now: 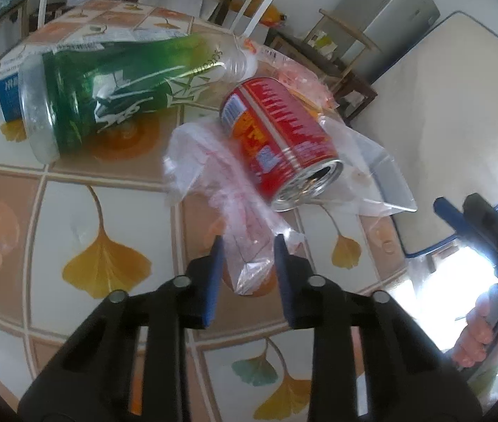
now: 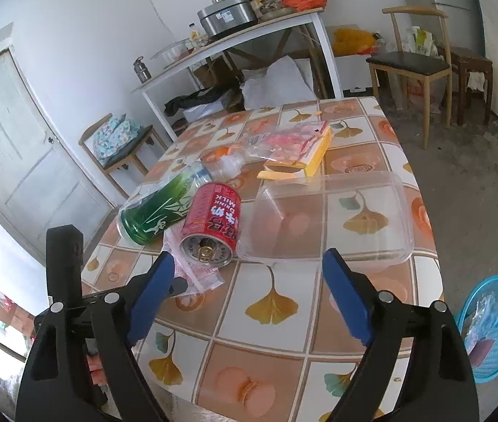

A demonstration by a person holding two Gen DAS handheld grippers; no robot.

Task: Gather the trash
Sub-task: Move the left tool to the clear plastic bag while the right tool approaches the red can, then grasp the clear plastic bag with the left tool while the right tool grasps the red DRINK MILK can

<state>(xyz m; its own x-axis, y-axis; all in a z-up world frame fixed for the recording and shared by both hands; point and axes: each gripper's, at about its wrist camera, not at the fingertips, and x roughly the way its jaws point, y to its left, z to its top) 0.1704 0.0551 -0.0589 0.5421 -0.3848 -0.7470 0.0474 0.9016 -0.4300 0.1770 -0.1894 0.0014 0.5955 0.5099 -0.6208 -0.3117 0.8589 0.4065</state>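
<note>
Blue-padded left gripper (image 1: 247,246) astride plastic wrapper (image 1: 220,190)

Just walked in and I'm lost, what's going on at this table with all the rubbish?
A person is clearing litter off the leaf-patterned tablecloth with two handheld grippers. The left gripper has the crumpled clear plastic bag between its fingers, though not pinched yet. The red milk can lies partly on that bag. The right gripper is open, holding nothing. A blue mesh bin waits on the floor.

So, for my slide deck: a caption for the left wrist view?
Left gripper straddling a crumpled clear plastic bag beside a red can and green bottle.
</note>
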